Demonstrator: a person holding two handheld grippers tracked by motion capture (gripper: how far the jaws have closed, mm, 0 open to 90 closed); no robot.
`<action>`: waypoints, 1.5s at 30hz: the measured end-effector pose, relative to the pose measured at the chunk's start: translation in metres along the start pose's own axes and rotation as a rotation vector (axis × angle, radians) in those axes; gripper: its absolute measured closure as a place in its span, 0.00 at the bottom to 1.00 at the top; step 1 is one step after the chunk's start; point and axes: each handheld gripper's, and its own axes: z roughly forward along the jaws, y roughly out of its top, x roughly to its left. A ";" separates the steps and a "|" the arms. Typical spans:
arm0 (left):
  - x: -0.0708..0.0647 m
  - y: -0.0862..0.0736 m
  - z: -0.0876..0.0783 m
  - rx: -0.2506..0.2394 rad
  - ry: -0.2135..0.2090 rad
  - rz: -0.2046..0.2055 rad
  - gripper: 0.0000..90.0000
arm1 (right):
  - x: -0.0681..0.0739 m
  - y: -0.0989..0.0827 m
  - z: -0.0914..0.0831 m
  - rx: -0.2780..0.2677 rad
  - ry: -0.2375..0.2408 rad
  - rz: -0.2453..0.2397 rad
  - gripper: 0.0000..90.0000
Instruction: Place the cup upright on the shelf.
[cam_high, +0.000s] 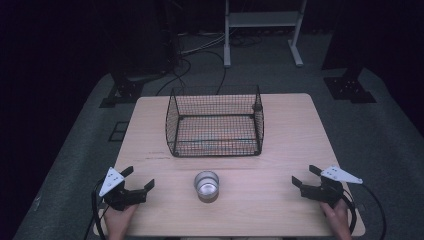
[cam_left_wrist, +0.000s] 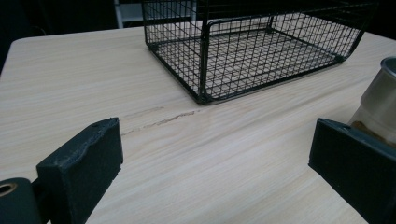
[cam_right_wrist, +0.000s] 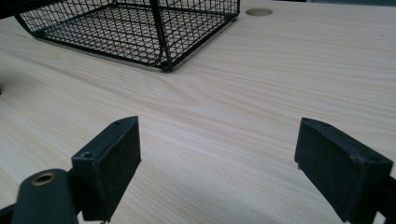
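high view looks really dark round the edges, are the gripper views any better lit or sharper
High view: the table is lit, its surroundings nearly black, the image soft. Left gripper view: bright, the wire basket crisp, the metal cup cropped at the edge. Right gripper view: evenly lit, wood grain clear.

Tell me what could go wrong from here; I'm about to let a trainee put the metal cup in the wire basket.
1. The metal cup is smooth, round and open-topped; the open left gripper or right gripper might pinch it off-centre and tip it.
2. The wire basket has raised walls, so a low carry could catch its front rim and shove it.
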 end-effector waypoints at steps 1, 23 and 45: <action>-0.001 0.000 0.000 -0.004 0.002 -0.002 0.02 | 0.000 0.000 0.000 0.000 0.000 0.001 0.15; -0.031 0.027 0.009 -0.072 -0.094 0.088 0.01 | 0.001 0.000 0.001 0.007 -0.005 -0.008 0.15; -0.065 0.056 0.026 -0.095 -0.347 0.212 0.01 | 0.000 0.000 0.001 0.005 0.002 -0.005 0.15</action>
